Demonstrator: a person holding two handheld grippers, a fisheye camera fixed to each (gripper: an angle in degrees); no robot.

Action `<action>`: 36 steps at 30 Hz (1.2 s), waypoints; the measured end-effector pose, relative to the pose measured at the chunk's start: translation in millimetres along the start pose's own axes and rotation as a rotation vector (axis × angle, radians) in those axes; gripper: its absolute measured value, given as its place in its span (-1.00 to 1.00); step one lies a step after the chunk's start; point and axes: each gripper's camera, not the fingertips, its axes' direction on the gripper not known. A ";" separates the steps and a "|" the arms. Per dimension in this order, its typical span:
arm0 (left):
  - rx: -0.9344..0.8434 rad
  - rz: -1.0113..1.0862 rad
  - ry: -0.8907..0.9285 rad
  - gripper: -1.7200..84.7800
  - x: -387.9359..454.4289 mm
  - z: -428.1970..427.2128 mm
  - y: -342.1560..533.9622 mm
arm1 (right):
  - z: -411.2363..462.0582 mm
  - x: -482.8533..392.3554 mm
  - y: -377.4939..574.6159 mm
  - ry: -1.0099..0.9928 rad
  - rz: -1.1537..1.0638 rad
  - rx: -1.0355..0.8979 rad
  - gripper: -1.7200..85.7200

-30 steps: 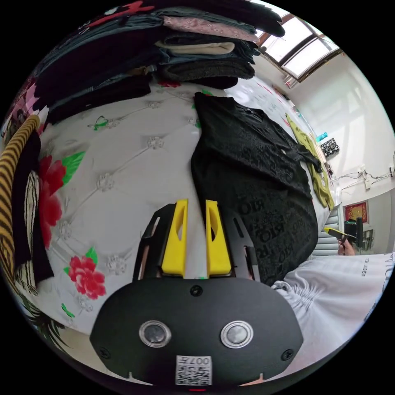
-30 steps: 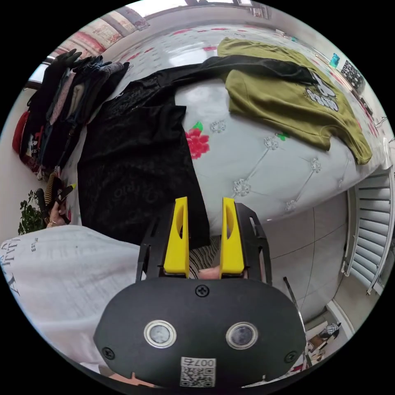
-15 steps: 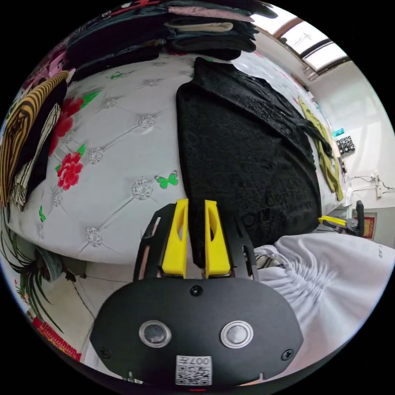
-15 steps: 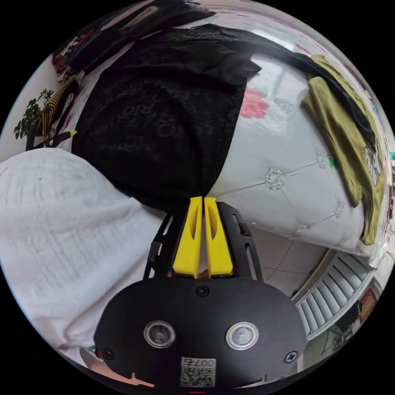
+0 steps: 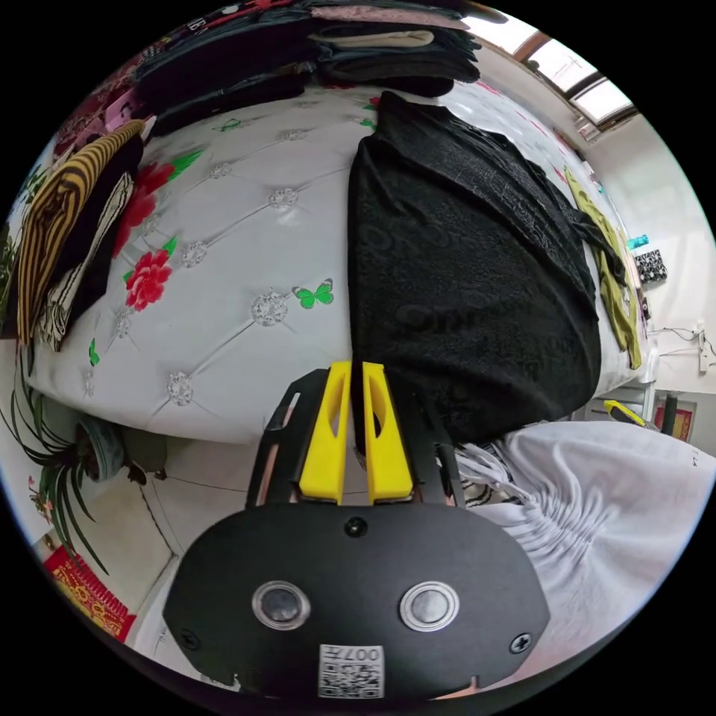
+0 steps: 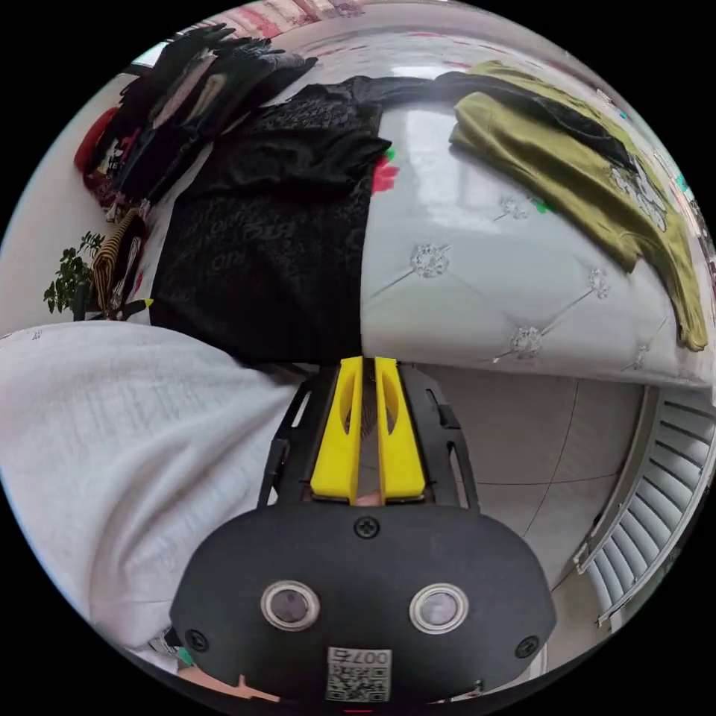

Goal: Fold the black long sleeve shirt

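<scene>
The black long sleeve shirt [image 5: 462, 268] lies flat on the white flowered bed [image 5: 224, 246], its hem hanging over the near edge. My left gripper [image 5: 356, 367] is shut on the hem's left corner, with dark cloth between the yellow jaws. In the right gripper view the shirt [image 6: 276, 246] spreads up and to the left, and my right gripper [image 6: 368, 362] is shut on the hem's other corner at the bed edge. One black sleeve [image 6: 537, 101] stretches across an olive shirt [image 6: 582, 179].
Folded clothes are stacked [image 5: 298, 52] along the far side of the bed. A striped garment [image 5: 60, 224] lies at the left end, above a plant [image 5: 45, 462]. The person's white top [image 6: 127, 447] is close to both grippers. Tiled floor [image 6: 522, 447] and a slatted panel [image 6: 649, 507] lie below the bed.
A second ago both grippers were open near the hem. Both have shut on the hem corners, and the hem now sits at the bed's near edge.
</scene>
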 end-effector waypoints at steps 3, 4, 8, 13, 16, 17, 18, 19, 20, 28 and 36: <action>0.001 -0.075 0.047 -0.94 -11.0 -2.0 7.3 | -41.8 51.1 -19.9 -0.068 0.125 0.164 -0.90; 0.001 -0.096 0.065 -0.96 -14.0 -3.1 9.5 | -57.2 77.5 -29.1 -0.127 0.202 0.236 -0.89; 0.020 -0.133 0.067 -0.98 -16.1 -12.7 8.9 | -96.5 160.8 -58.7 -0.347 0.410 0.454 -0.86; 0.039 -0.178 0.068 -0.98 -10.8 -20.4 -6.9 | -140.0 271.0 -110.9 -0.462 0.614 0.695 -0.81; 0.024 -0.213 0.066 -0.98 -6.5 -17.4 -20.2 | -153.3 322.2 -139.3 -0.452 0.707 0.758 -0.78; 0.015 -0.239 0.067 -0.98 -6.1 -16.0 -24.8 | -154.9 332.2 -144.3 -0.449 0.726 0.769 -0.78; 0.012 -0.254 0.068 -0.98 -5.9 -15.5 -26.6 | -156.6 350.4 -152.9 -0.444 0.771 0.787 -0.77; 0.007 -0.288 0.073 -0.98 -5.7 -15.1 -29.1 | -156.1 367.3 -161.3 -0.443 0.808 0.799 -0.76; 0.003 -0.322 0.085 -0.98 -5.5 -14.6 -30.9 | -155.1 375.3 -165.9 -0.439 0.823 0.799 -0.76; -0.023 -0.435 0.114 -0.98 3.3 -3.0 -38.0 | -118.3 429.6 -219.3 -0.411 0.827 0.657 -0.88; -0.036 -0.323 0.128 -0.98 16.5 8.2 -50.8 | -196.4 313.4 -262.8 -0.562 0.224 0.837 -0.96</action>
